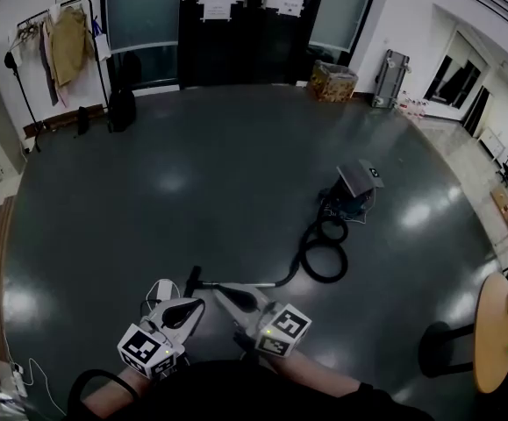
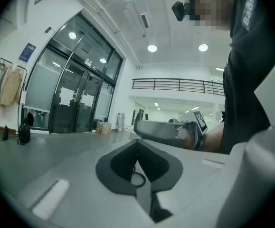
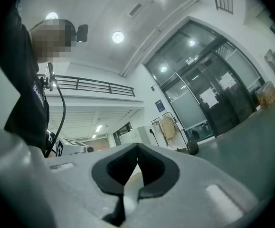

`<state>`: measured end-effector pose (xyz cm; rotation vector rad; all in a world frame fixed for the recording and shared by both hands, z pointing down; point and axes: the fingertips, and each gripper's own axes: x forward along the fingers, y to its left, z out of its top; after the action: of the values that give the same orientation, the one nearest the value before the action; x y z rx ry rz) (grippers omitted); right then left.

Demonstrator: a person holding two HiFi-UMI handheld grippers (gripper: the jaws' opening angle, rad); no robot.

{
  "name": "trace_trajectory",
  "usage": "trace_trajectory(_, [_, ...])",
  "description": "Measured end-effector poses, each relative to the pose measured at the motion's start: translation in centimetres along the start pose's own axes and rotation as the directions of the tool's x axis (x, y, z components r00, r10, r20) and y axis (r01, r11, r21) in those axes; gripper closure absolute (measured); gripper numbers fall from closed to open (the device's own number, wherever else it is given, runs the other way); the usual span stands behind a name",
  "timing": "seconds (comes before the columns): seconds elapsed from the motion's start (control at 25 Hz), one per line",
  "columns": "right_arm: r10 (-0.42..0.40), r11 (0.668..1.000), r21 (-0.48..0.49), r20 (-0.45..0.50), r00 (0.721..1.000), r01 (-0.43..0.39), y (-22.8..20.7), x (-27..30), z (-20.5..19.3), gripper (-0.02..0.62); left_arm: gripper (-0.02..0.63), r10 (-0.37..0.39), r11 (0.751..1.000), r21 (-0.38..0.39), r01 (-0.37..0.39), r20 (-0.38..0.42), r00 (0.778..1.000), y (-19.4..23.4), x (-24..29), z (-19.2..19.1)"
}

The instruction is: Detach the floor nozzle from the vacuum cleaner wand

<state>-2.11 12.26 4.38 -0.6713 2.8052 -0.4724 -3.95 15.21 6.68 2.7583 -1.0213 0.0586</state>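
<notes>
On the glossy dark grey floor (image 1: 192, 174), the small black floor nozzle (image 1: 192, 281) lies joined to the end of the slim silver vacuum wand (image 1: 258, 285). The wand runs right to a coiled black hose (image 1: 324, 254) and on to the grey-and-blue canister vacuum cleaner (image 1: 354, 193). Both claws are held low, close to the person, just short of the nozzle. The left claw (image 2: 138, 163) has its dark pads pressed together with nothing between them, and the right claw (image 3: 136, 167) is likewise closed and empty. In the head view the right claw's white body overlaps the near end of the wand; whether it touches cannot be told. A round wooden tabletop (image 1: 495, 331) stands at the right edge, and a metal coat rack hung with pale garments (image 1: 60, 42) stands far back on the left.
</notes>
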Motion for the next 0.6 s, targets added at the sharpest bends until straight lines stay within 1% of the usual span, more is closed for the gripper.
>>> trace_trajectory(0.16, [0.003,1.000,0.012,-0.018,1.000,-0.003,-0.8,-0.9,-0.4,0.595,0.606,0.014,1.000,-0.003,-0.014,-0.021,1.000,0.0,0.6,-0.7])
trace_trajectory(0.32, [-0.003,0.998,0.055,-0.026,1.000,0.005,-2.5,-3.3,-0.9,0.595,0.606,0.047,0.999,-0.003,-0.047,-0.046,0.998,-0.6,1.7,-1.0])
trace_trajectory(0.52, [0.003,0.998,0.060,-0.055,0.998,0.000,-4.9,-5.1,-1.2,0.595,0.606,0.105,0.994,0.031,-0.103,-0.063,0.993,-0.6,3.2,-1.2])
trace_trajectory(0.6, [0.004,0.998,0.070,-0.070,0.998,0.001,-5.8,-5.3,-1.5,0.595,0.606,0.111,0.993,0.044,-0.108,-0.067,0.992,-0.5,3.4,-1.4])
